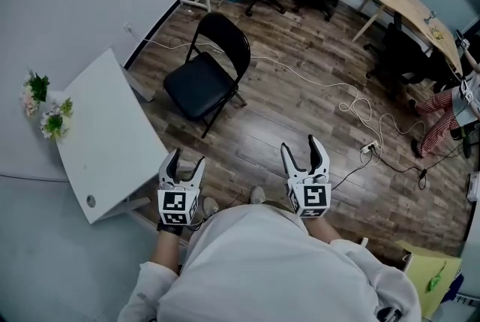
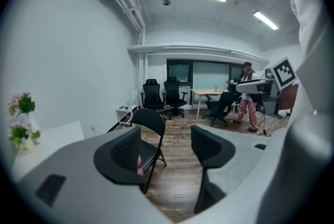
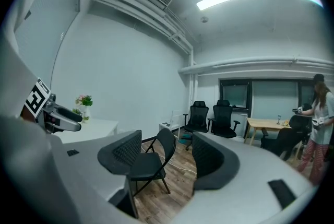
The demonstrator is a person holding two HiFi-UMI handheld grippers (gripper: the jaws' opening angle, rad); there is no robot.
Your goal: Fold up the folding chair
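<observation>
We look down on a wooden floor point(image 1: 300, 125), which fills most of the head view. At the left of the frame stands a white worktop point(image 1: 112, 140). The folding chair point(image 1: 204, 76) is black and stands unfolded on the floor in the upper middle-left of the frame, near the upper corner of the worktop. Its seat is down and its back is upright, and it is well apart from both claws.

At the bottom of the frame, the left claw point(image 1: 187, 160) and the right claw point(image 1: 300, 145) both point toward the chair. In each claw's own view the two jaws are spread apart and pinch nothing; we see the chair far behind the gap.

A white cable point(image 1: 315, 79) lies on the floor from behind the chair toward the right. Small flowers point(image 1: 46, 109) stand at the left edge of the worktop. A white power strip point(image 1: 368, 148) lies on the floor right of the middle.
</observation>
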